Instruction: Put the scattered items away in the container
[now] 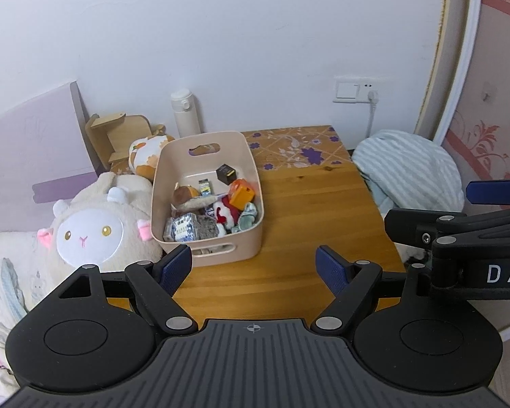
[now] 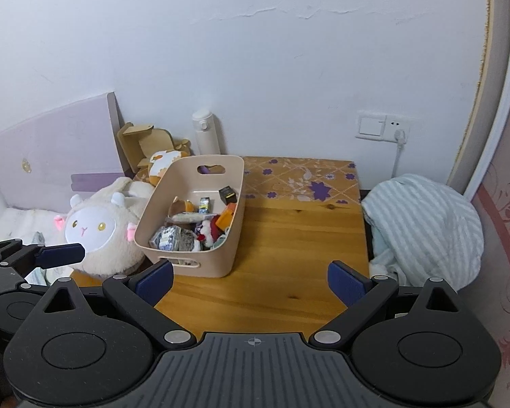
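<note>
Fingers, left gripper (image 1: 253,270): blue-padded fingers (image 1: 176,267) are standing wide apart with nothing between them, hanging over the near edge of the desk (image 1: 309,217).
Fingers, right gripper (image 2: 251,280): its blue pads (image 2: 154,280) are likewise spreading wide and gripping nothing, hovering above the desk's front part.
Grippers together: the two are sitting side by side; each is showing at the edge of the other's view, the right one at the right of the left wrist view, the left one at the left of the right wrist view.
Desk: bare wood grain is showing between the fingers and the container; a patterned mat with purple flowers (image 1: 289,146) is covering the far end.
Container (image 1: 207,251): a beige plastic bin with cut-out handles is standing on the left part of the desk, just beyond the left gripper's fingers.
Scattered items: they are lying inside the container, among them an orange box (image 1: 241,193), a small black box (image 1: 226,173), a blue-and-white packet (image 1: 183,227) and a red-and-white soft toy (image 1: 226,212).
Sheep plush (image 1: 95,231): it is leaning against the container's left side.
Striped cloth (image 1: 408,170): a pale bundle is lying off the desk's right edge.
White bottle (image 1: 186,112): it is standing upright against the wall behind the container.
Wall socket (image 1: 357,90): a plug is sitting in it, beyond the desk's far right corner.
</note>
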The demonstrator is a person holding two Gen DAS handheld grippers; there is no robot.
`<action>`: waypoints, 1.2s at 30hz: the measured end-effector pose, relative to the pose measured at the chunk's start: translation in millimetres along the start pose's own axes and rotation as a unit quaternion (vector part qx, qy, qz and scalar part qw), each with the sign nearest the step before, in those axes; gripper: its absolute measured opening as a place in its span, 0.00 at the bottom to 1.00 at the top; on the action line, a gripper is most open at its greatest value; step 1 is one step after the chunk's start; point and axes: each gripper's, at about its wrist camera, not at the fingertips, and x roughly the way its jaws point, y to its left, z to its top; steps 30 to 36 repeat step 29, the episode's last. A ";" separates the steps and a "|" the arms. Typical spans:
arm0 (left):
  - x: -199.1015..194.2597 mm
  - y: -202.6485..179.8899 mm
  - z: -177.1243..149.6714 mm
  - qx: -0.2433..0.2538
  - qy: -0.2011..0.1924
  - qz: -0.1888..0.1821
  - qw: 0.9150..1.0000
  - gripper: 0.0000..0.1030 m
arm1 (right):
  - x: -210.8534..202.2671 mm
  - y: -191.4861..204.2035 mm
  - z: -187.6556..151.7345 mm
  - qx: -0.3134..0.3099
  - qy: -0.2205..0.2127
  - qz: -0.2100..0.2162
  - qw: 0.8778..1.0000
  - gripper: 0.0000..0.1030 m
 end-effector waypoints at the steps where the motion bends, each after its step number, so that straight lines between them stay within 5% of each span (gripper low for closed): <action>1: -3.1 -1.4 -1.9 0.000 0.000 -0.001 1.000 0.79 | -4.7 0.1 -2.4 0.001 -0.002 -0.003 1.000 0.96; 36: -43.0 -35.0 -28.2 0.018 -0.020 -0.018 0.999 0.79 | -53.3 -18.4 -40.6 0.041 -0.008 -0.024 0.999 0.96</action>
